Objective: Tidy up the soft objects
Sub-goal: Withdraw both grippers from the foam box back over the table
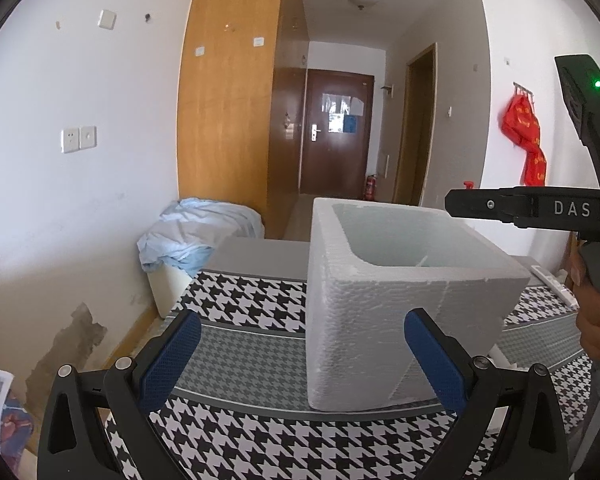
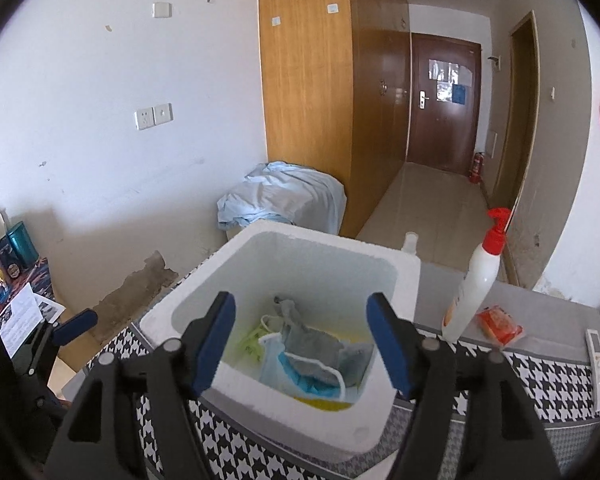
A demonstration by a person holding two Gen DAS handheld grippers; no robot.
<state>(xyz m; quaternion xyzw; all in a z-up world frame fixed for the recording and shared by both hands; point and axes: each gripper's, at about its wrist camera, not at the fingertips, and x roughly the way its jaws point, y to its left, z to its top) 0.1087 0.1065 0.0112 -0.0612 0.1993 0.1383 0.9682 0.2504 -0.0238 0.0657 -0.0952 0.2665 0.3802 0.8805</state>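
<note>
Right wrist view: both tongs [image 2: 301, 344] spread and empty, one foam box [image 2: 408, 280] holding two masks [image 2: 320, 350].

You have one foam box [image 2: 284, 320] on the table [image 2: 540, 384], holding two masks: one blue [image 2: 300, 376], one grey [image 2: 320, 348]. Outside it, count one pump bottle [image 2: 476, 280], one orange packet [image 2: 500, 325] and one remote [image 2: 598, 364].
</note>
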